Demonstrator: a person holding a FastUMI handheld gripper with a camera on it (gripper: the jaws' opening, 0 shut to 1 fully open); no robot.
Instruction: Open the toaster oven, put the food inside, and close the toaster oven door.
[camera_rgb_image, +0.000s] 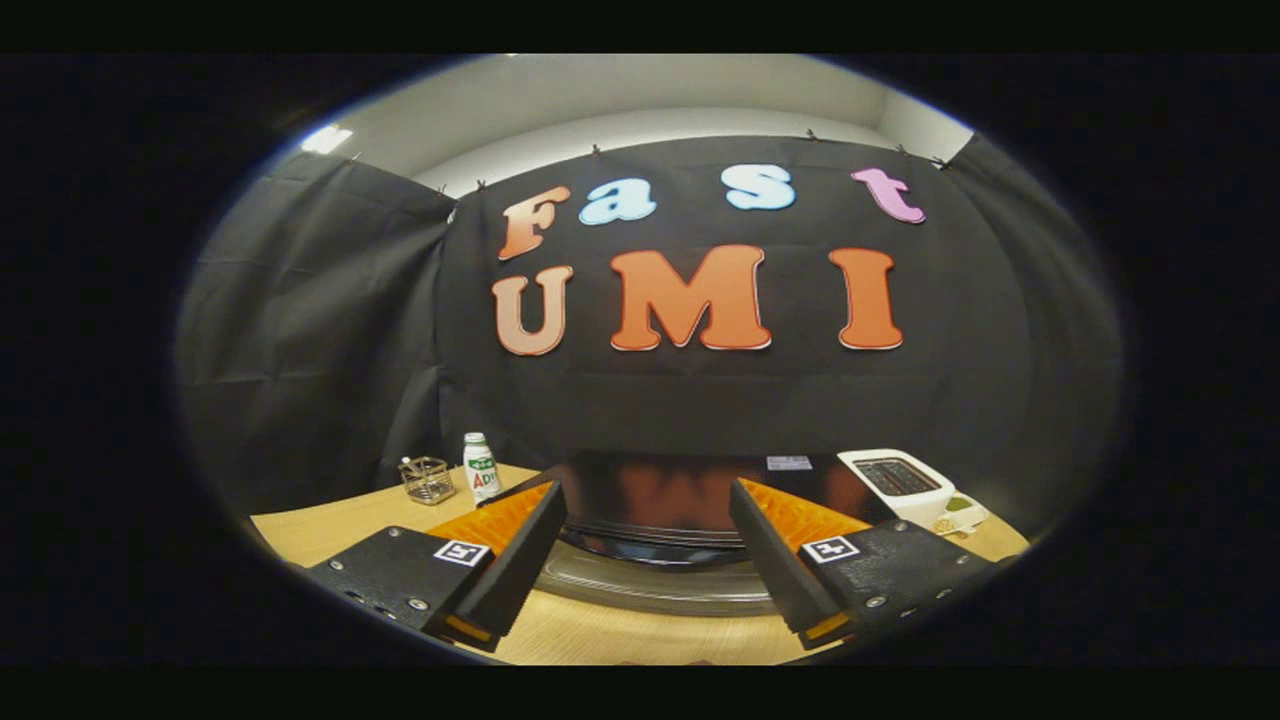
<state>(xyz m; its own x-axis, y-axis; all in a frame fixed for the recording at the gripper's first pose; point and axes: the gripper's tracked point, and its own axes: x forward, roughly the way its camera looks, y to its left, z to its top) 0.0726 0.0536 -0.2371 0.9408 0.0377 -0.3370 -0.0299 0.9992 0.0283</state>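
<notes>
**Gripper view: jaws spread, toaster oven straight ahead**

Your jaws (648, 560) stand wide apart, holding nothing. The dark toaster oven (690, 495) sits on the table (330, 525) just beyond them, door closed. Far left stand a small bottle (481, 466) and a glass holder (427, 479). Far right sits a white toaster (895, 480).
</notes>
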